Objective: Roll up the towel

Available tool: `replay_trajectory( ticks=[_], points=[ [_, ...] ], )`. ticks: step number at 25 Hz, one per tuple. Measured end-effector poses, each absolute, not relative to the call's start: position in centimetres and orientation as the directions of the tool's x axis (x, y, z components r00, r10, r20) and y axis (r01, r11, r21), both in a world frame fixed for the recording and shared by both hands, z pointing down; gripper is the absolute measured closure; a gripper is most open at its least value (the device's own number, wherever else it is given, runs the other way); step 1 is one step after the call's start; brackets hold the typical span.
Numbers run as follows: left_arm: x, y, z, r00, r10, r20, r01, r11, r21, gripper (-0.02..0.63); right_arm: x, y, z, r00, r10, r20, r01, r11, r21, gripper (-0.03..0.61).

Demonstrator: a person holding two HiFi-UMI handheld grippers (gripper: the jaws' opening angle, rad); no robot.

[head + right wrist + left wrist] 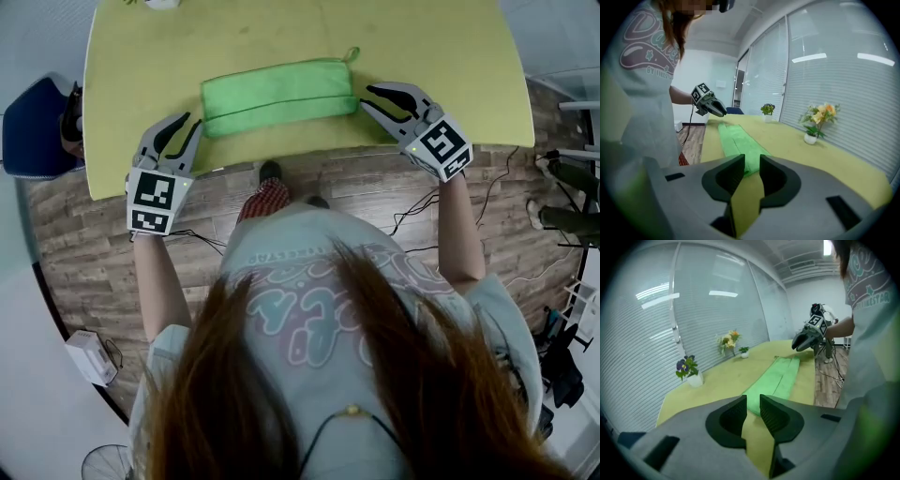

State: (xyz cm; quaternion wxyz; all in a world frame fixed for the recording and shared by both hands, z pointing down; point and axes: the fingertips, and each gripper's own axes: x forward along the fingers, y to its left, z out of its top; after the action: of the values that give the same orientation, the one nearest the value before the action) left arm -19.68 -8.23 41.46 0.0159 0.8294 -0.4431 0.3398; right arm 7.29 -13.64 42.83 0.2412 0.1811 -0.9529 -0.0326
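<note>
The left tool (pixel 187 127) and right tool (pixel 367 97) hover at the near edge of the desk (pixel 422 37). Each has its jaws narrowly apart and empty. Between them the folded green towel (pixel 279 94) lies flat. Flowerpots (pixel 688 370) stand beyond.

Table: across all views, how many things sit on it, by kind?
towel: 1
potted plants: 3 (purple flowers, yellow-orange flowers, small green one)
Total: 4
</note>
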Motion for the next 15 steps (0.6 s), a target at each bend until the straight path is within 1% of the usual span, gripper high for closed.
replay_trajectory(
  ticks=[2, 3, 5, 7, 11, 15],
  points=[
    [-18.6, -7.7, 40.2, 0.432, -0.730, 0.530, -0.701, -0.641, -0.312, 0.555, 6.3, -12.9, 41.4, -0.831, -0.368, 0.418, -0.299, 0.928, 0.222, 0.480],
    [-17.8, -7.4, 40.2, 0.455, -0.719, 0.526, -0.659, -0.669, -0.344, 0.555, 5.7, -12.4, 41.3, -0.831, -0.365, 0.421, -0.271, 0.925, 0.267, 0.480],
    [-16.3, -6.6, 41.5, 0.469, -0.683, 0.560, -0.557, -0.721, -0.412, 0.555, 4.5, -11.5, 41.9, -0.818, -0.353, 0.455, -0.199, 0.915, 0.352, 0.469],
    [-15.1, -6.2, 43.0, 0.460, -0.651, 0.604, -0.496, -0.753, -0.433, 0.541, 3.9, -10.8, 43.2, -0.799, -0.329, 0.503, -0.129, 0.911, 0.391, 0.452],
    [-14.0, -6.1, 44.1, 0.443, -0.628, 0.640, -0.463, -0.772, -0.436, 0.503, 4.2, -10.4, 44.6, -0.769, -0.308, 0.560, -0.059, 0.907, 0.418, 0.440],
    [-14.9, -5.9, 45.5, 0.394, -0.598, 0.698, -0.416, -0.794, -0.444, 0.491, 4.5, -10.7, 45.4, -0.745, -0.307, 0.592, -0.031, 0.903, 0.429, 0.440]
  ],
)
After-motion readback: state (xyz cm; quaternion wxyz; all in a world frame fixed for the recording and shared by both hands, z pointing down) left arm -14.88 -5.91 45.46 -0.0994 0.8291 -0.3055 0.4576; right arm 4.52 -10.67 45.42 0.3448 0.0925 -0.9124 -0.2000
